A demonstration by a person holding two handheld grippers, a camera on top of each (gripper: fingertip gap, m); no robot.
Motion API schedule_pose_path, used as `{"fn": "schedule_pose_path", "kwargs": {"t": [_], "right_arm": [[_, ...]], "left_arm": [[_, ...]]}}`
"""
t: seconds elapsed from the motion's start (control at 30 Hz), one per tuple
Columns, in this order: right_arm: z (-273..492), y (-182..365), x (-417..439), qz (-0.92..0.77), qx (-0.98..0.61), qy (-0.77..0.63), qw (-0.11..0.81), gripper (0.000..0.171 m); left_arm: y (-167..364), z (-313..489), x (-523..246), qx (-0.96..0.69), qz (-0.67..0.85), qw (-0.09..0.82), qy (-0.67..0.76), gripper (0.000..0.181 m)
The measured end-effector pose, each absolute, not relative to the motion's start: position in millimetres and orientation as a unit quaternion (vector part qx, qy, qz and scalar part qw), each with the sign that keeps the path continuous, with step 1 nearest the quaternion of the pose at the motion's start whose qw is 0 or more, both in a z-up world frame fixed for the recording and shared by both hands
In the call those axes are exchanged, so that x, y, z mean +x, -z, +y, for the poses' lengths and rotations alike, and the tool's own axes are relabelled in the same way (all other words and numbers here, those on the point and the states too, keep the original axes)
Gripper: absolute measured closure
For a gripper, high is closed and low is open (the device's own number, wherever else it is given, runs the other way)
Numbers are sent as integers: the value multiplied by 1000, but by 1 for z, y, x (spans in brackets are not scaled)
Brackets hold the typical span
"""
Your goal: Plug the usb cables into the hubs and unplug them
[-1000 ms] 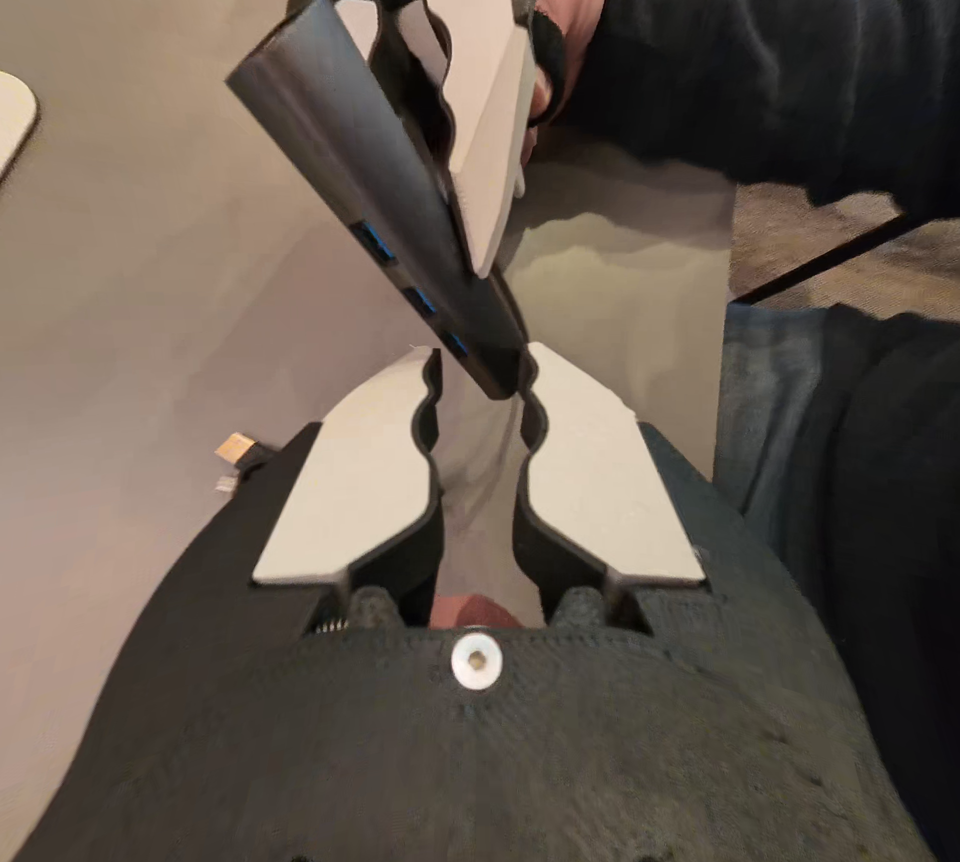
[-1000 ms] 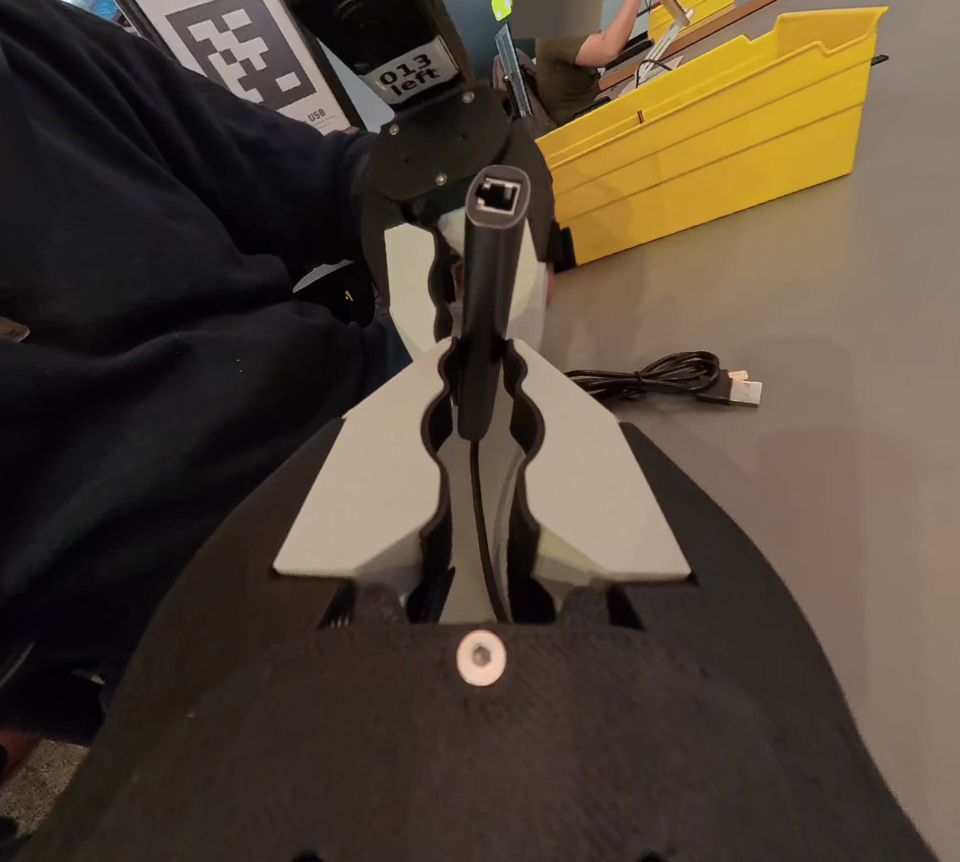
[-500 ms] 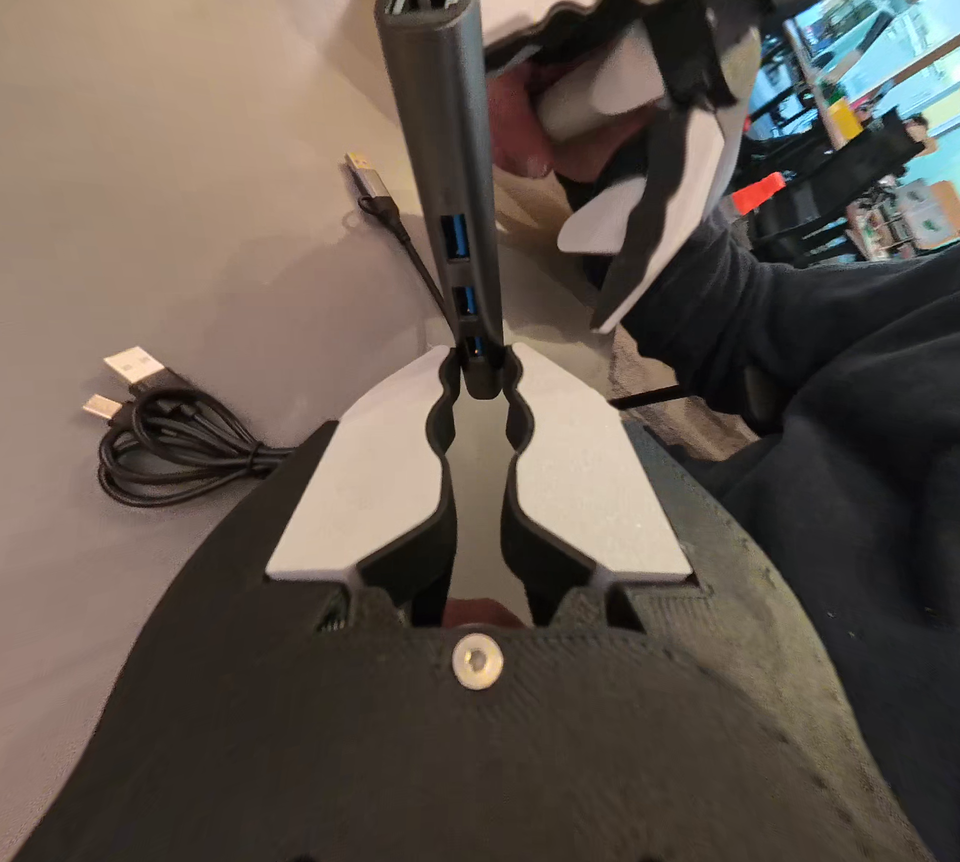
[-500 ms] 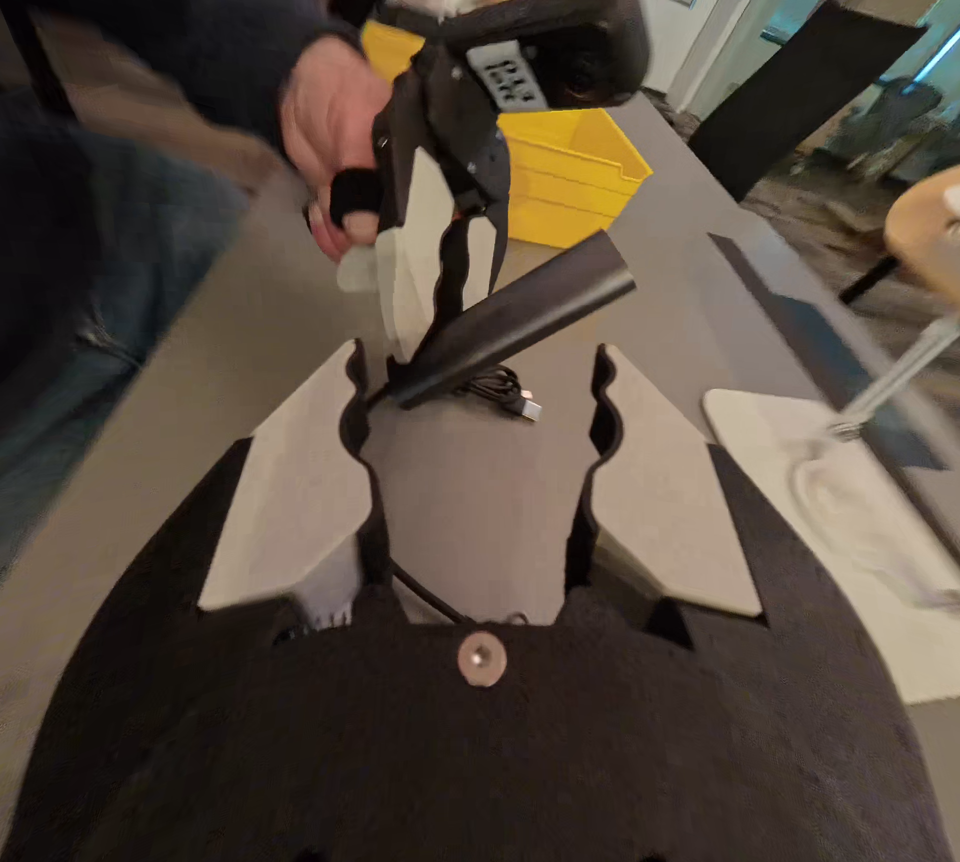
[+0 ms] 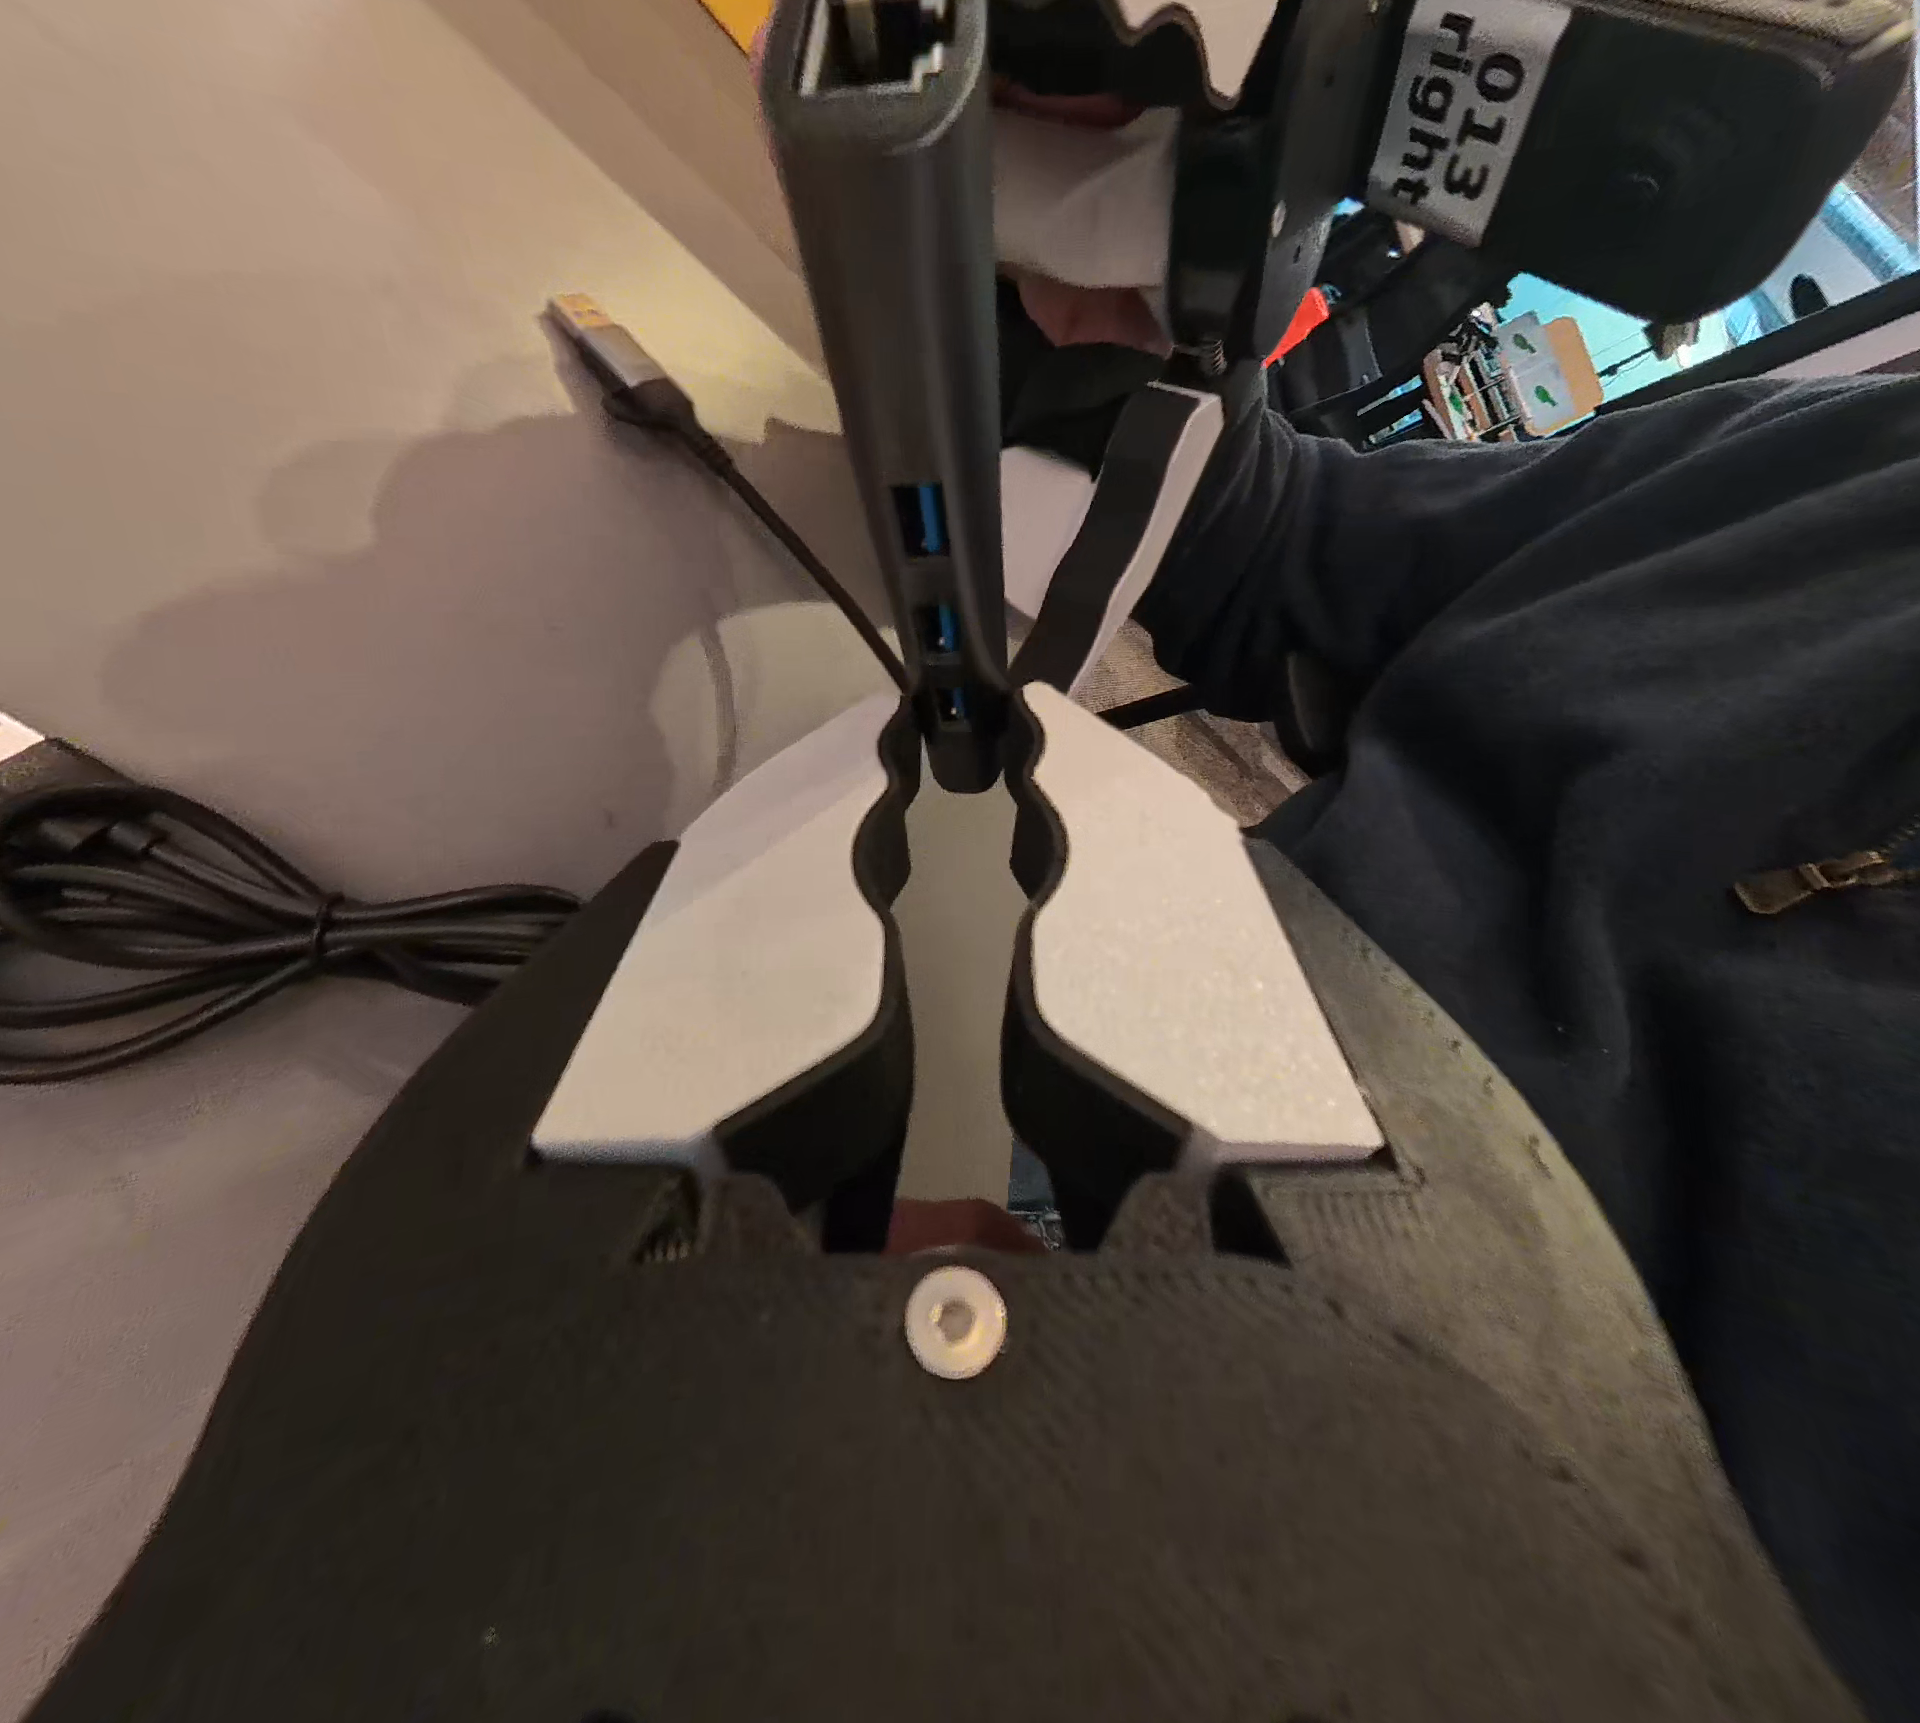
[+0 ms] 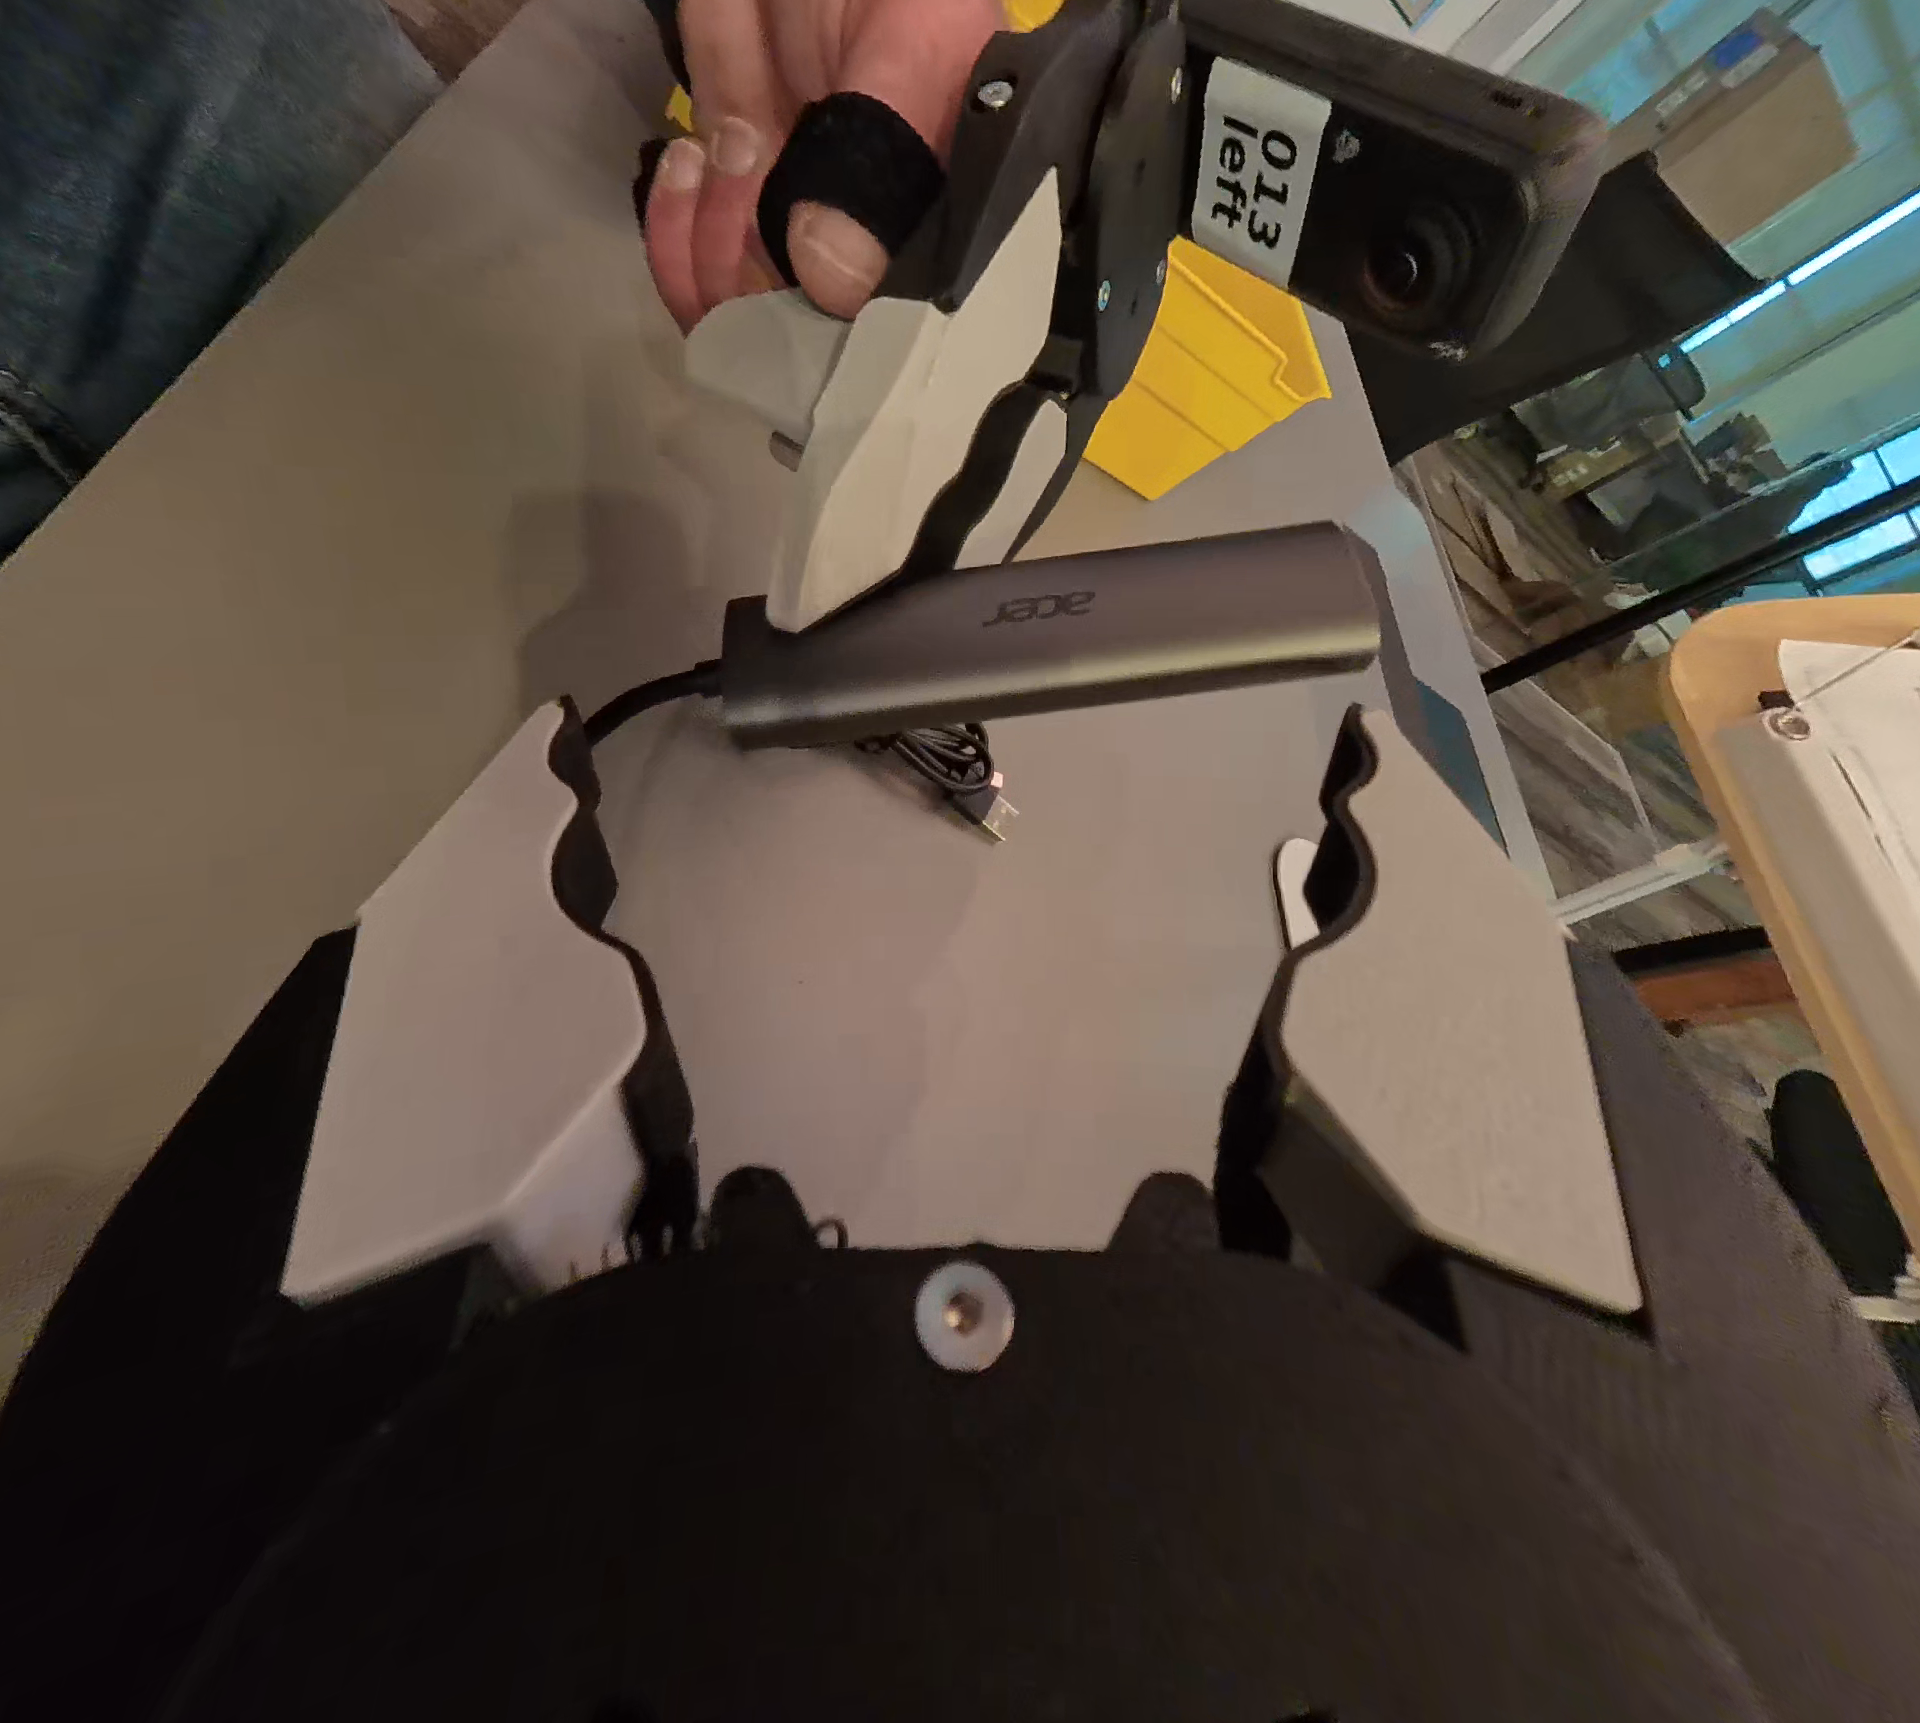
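Fingers [image 5: 1143,935] of the left gripper [image 5: 961,717] pinch the hub's [image 5: 894,302] cable end; the right gripper [image 6: 961,800] gapes wide, holding nothing.

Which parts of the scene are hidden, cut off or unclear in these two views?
- Left wrist view: the left hand-held gripper covers the cable end of the USB hub, so its lowest blue port is only partly visible.
- Left wrist view: the coiled black cable is cut off by the left edge.
- Right wrist view: the hub's ports face away.
- Right wrist view: the hub hides most of the coil behind it; only a USB plug shows.
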State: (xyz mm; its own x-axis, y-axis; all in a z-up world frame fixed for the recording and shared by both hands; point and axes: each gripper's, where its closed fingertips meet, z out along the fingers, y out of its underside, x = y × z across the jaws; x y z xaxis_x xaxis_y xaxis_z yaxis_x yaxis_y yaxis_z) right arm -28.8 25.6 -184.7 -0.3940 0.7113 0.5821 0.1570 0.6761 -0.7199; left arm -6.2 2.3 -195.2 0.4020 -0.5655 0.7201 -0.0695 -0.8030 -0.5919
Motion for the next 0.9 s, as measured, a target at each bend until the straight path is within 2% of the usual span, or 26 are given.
{"fn": "schedule_pose_path", "kwargs": {"t": [0.2, 0.43, 0.7, 0.9], "right_arm": [[25, 173, -19, -773, -276, -329, 467, 41], [25, 191, -34, -789, -279, -255, 485, 36], [18, 193, -34, -783, -278, -279, 481, 35], [14, 190, -31, -779, -263, -306, 479, 44]], "left_arm": [[193, -8, -5, -795, 231, 227, 513, 166], [199, -9, -2, -796, 216, 214, 523, 166], [203, -11, 3, -793, 211, 203, 534, 166], [201, -18, 7, -784, 210, 196, 550, 166]]}}
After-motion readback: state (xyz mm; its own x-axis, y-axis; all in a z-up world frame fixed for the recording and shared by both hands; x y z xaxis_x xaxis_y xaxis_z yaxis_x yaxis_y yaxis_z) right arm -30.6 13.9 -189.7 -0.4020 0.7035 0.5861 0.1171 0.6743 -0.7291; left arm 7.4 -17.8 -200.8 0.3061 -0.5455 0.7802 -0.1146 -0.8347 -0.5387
